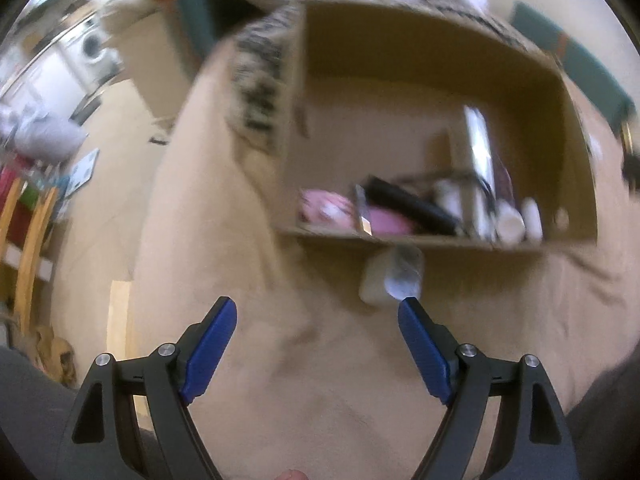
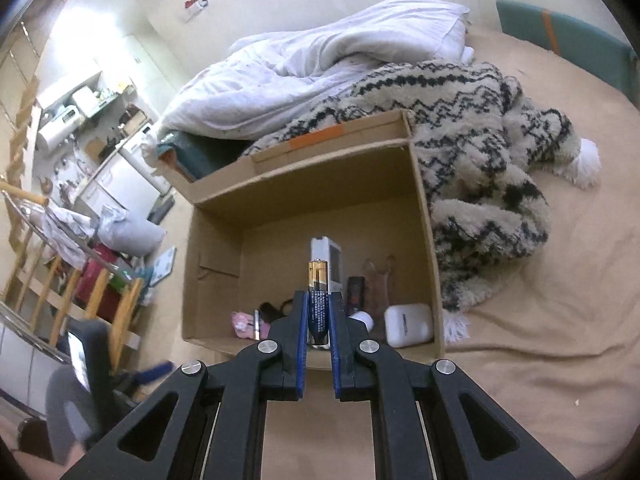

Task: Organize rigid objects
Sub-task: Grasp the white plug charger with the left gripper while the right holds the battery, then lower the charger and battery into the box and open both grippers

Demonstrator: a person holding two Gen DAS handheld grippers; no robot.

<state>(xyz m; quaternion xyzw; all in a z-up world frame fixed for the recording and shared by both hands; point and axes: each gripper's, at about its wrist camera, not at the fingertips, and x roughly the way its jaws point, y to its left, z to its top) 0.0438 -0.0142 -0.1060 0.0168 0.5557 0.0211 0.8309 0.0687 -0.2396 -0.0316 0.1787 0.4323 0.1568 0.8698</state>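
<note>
An open cardboard box (image 2: 304, 184) stands on the tan bed sheet. It holds a white case (image 2: 408, 325), a pink item (image 2: 242, 323), a white box (image 2: 328, 256) and dark items. My right gripper (image 2: 318, 300) is shut on a black and gold battery (image 2: 318, 300), held upright above the box's near edge. In the blurred left wrist view, my left gripper (image 1: 318, 308) is open and empty over the sheet, just short of the box (image 1: 440, 248). A small white object (image 1: 390, 278) lies outside the box's near wall, beside the right fingertip.
A patterned shaggy blanket (image 2: 480, 152) lies against the box's right and far sides. A white duvet (image 2: 312, 60) is behind it. The bed edge, wooden railings (image 2: 52, 280) and the room's floor lie to the left. A teal headboard (image 2: 568, 36) is at far right.
</note>
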